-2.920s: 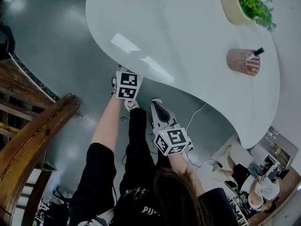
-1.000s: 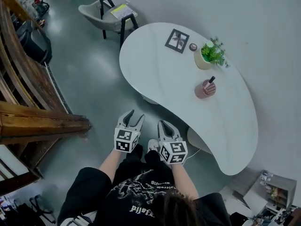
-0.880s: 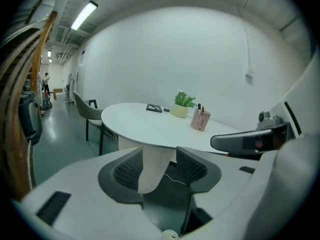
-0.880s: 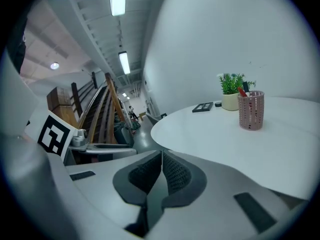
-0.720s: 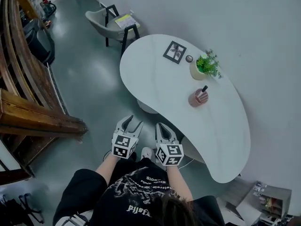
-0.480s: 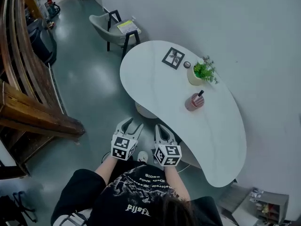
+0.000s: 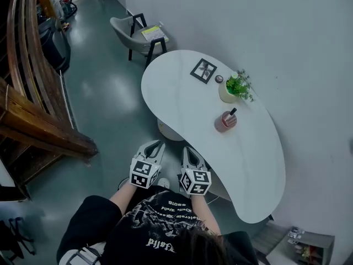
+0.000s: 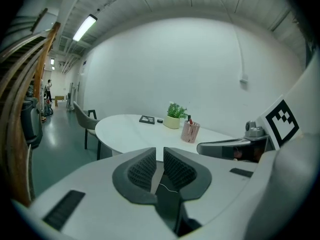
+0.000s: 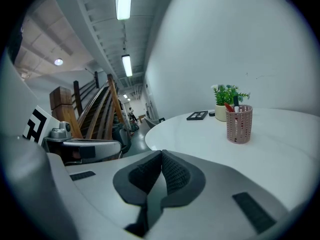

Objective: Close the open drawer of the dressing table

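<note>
Table (image 7: 182, 93) long axis upper-left to lower-right; left gripper (image 7: 156, 144) jaws just closing, narrow, empty; right gripper (image 7: 187, 150) together.

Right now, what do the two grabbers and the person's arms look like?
The left gripper and right gripper match: pale grey bodies, two curved jaws lined with dark ribbed pads, and a white cube with black square markers on each. The left one's jaws have just been closing, with nothing between them. The person wears a black short-sleeved shirt with white print.

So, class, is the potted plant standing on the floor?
No, the potted plant stands on the white table, near the pink pen holder.
</note>
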Motion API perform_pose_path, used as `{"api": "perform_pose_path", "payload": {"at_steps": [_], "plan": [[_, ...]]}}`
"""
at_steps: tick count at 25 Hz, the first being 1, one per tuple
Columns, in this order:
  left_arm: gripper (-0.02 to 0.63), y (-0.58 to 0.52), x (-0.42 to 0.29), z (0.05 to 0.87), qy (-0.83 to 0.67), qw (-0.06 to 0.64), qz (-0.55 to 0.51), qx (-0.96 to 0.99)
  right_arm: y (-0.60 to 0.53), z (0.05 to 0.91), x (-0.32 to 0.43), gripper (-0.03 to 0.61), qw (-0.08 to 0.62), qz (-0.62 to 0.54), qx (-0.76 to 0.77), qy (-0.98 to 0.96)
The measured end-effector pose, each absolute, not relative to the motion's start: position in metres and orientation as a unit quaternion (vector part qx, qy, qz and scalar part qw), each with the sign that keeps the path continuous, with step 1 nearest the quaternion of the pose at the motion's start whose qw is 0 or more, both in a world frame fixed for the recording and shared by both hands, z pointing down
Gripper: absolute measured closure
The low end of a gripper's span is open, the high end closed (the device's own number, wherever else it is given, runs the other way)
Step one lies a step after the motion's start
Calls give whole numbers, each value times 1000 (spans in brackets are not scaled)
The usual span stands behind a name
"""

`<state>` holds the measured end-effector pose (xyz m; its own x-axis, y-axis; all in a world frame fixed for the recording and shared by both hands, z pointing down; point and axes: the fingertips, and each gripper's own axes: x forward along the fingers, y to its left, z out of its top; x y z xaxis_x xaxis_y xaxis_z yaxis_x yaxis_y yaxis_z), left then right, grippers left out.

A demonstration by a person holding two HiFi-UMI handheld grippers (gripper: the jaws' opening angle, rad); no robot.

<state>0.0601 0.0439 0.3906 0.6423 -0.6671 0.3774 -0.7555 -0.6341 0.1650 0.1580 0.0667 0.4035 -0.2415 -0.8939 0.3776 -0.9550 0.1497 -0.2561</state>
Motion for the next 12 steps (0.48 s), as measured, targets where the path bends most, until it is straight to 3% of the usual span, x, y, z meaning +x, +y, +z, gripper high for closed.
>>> {"api": "perform_pose_path", "payload": {"at_steps": [3, 12], "plan": [[578, 47, 61, 392, -399, 160, 142, 891, 68, 401, 160, 552, 76, 214, 610, -759], [584, 60, 76, 393, -394, 162, 141, 894, 69, 396, 166, 552, 73, 204, 602, -769]]}}
